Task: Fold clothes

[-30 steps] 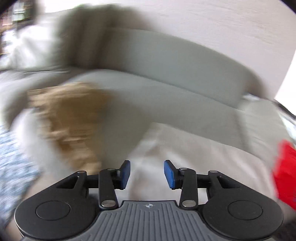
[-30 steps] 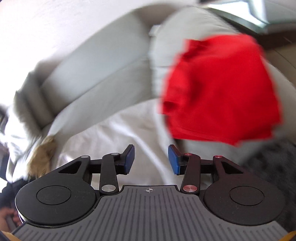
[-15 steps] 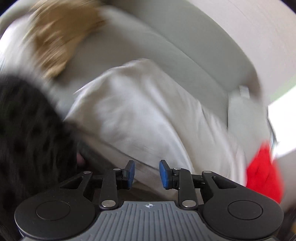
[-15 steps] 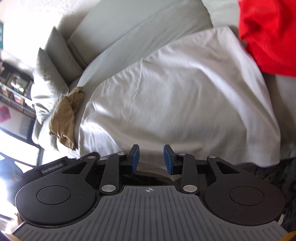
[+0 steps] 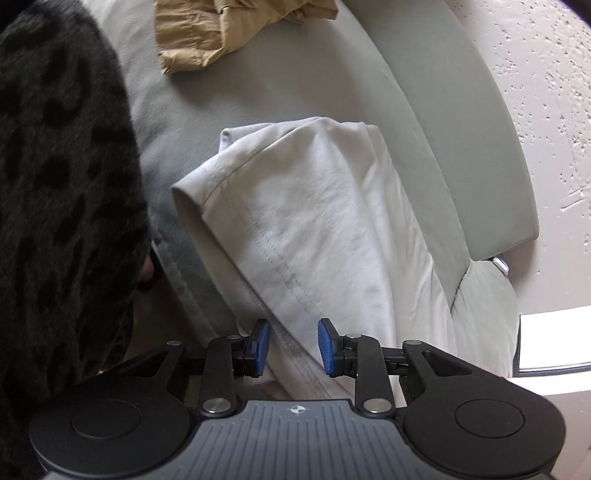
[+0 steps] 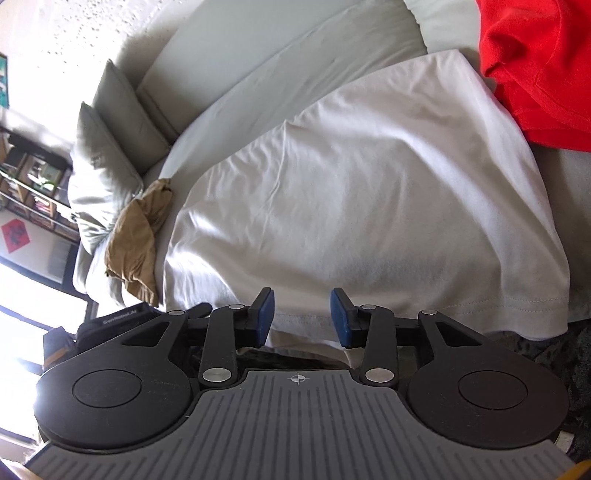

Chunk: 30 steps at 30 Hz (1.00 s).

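A: Pads first, then. How do the left gripper and its blue pads stand?

B: Apart, a clear gap between them. The stitched hem of the white shirt runs up through that gap at the bottom centre of the left view. Whether a pad touches the cloth I cannot tell; nothing is pinched.

A: And the right gripper?

B: Also spread wide, holding nothing. Its fingertips sit at the near edge of the same white shirt, low in the frame, over the hem.

A: Where does the shirt lie?

B: Spread on the seat of a pale grey sofa, filling the middle of both views. In the right view its hem curves down to the lower right.

A: Further off?

B: A crumpled tan garment at the top of the left view, left of centre in the right view, just beside the shirt. A red garment fills the upper right corner there, touching the shirt's far edge. Grey cushions stand at upper left. A dark spotted fabric covers the left side of the left view.
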{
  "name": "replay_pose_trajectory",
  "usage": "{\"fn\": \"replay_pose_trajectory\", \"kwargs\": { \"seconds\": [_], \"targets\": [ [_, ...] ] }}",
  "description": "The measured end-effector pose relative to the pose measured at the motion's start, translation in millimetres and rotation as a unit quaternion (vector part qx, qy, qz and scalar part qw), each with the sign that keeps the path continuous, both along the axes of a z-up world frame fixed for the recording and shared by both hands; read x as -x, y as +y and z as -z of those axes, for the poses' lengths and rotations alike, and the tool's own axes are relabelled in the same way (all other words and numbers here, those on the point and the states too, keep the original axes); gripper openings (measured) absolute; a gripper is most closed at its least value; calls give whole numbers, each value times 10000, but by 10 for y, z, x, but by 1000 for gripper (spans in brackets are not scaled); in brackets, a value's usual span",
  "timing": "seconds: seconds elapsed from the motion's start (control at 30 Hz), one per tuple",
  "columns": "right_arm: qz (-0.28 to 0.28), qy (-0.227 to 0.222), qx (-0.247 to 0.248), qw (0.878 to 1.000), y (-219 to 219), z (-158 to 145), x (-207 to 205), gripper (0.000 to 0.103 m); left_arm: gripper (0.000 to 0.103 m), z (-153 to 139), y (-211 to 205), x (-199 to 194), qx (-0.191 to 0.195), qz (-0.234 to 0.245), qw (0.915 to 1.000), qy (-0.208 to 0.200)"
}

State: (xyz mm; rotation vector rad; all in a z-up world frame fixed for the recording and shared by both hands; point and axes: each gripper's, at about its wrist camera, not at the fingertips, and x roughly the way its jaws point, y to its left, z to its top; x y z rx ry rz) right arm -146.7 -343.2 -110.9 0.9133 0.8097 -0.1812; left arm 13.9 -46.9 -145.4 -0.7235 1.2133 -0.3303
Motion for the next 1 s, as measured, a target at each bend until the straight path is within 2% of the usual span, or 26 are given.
{"fn": "replay_pose_trajectory", "kwargs": {
  "seconds": [0.13,0.23,0.33,0.4,0.53,0.63,0.7,0.8,0.9,0.97,1.0],
  "targets": [
    [-60,6,71,10000,19,-10,-12,41,24,0,27,9,36,-66,10000,-25],
    [-87,25,57,9999,23,-1,-17,42,12,-18,64,24,24,-163,9998,-79],
    [-89,41,30,9999,19,12,-14,42,9,-3,94,21,64,-208,9997,-56],
    [-93,49,22,9999,19,16,-13,42,0,-32,105,47,-37,-200,9997,-115],
    [-102,62,90,9999,25,0,-5,42,0,-309,91,128,-586,-8,9965,-589],
    [-77,79,135,9998,7,-3,14,43,0,-522,127,161,-1072,188,9903,-863],
    [-69,114,146,9998,0,6,20,44,0,-580,129,145,-1485,415,9838,-910],
    [-78,203,210,9995,1,15,18,46,0,-474,79,84,-1842,935,9767,-584],
    [-87,256,429,9987,-4,-27,40,46,0,-546,112,106,-1899,1076,9729,-768],
    [-15,242,560,9981,-36,-65,78,46,6,-609,140,128,-1916,1138,9704,-932],
    [49,233,561,9981,-65,-75,100,47,13,-641,154,139,-1924,1170,9690,-1015]
  ]
}}
